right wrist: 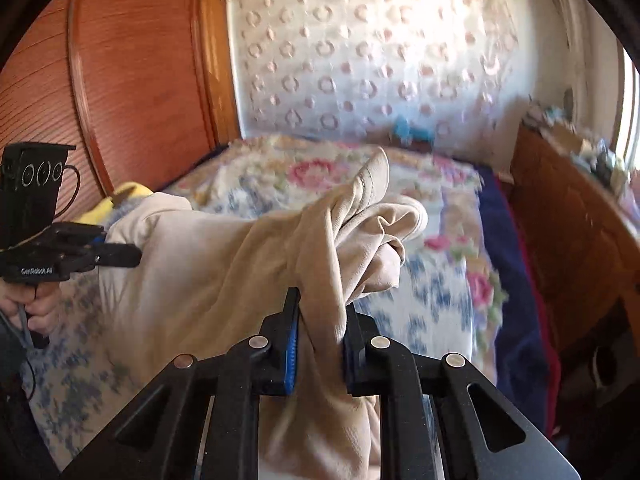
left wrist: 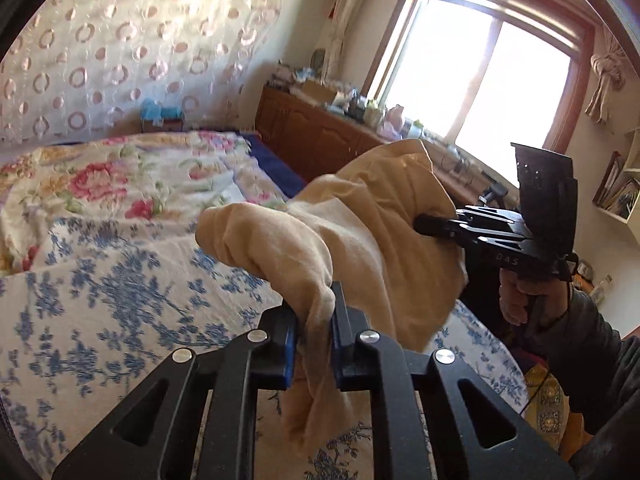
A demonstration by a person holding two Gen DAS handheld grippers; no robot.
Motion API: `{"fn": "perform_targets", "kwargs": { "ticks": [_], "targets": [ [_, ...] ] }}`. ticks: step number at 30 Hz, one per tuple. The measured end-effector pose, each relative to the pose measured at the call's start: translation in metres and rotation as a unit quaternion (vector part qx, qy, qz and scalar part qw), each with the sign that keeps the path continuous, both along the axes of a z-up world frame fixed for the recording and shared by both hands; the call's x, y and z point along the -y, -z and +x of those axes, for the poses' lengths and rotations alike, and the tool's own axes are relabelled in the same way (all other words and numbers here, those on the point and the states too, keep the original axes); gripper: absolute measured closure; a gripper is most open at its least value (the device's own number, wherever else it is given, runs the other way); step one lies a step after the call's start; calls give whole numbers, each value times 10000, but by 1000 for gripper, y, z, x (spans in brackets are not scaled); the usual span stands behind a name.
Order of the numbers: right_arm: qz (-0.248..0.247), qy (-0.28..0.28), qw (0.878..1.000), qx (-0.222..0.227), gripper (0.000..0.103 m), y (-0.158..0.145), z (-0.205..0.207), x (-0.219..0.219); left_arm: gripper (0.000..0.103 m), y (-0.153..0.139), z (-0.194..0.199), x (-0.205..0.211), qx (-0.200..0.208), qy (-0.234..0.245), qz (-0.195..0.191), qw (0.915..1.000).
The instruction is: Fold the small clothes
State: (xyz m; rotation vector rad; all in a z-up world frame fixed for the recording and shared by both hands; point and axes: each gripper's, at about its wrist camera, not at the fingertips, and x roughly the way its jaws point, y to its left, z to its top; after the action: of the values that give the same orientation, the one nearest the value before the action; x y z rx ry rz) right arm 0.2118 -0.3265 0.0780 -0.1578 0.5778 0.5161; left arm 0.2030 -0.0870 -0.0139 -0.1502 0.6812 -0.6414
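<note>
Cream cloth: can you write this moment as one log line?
left gripper: shut on cream cotton garment | right gripper: shut on garment | garment: lifted above floral bedspread

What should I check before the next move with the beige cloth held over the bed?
1. Left claw shut on the cloth: ok, fabric is pinched between its pads.
2. Right claw shut on the cloth: ok, fabric is bunched between its pads.
3. Cloth lifted off the bed: mostly ok; its lowest hanging part is hidden.
4. Cloth spread flat between the claws: not ok, it is crumpled and sagging.
5. Which edges or corners are held: cannot tell.
6. Free bed surface below for laying it down: ok.
</note>
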Motion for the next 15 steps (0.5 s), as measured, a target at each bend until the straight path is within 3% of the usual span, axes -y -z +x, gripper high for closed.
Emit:
{"fn": "perform_targets", "kwargs": {
  "ticks": [7, 15],
  "targets": [
    [-107, -653, 9965, 507, 86, -34, 7, -65, 89, -23, -32, -74, 407, -823, -201, 9956],
    [-355, -1738, 9816, 708, 86, -30, 59, -189, 89, -15, -77, -171, 550, -1993, -116, 9783]
  ]
}}
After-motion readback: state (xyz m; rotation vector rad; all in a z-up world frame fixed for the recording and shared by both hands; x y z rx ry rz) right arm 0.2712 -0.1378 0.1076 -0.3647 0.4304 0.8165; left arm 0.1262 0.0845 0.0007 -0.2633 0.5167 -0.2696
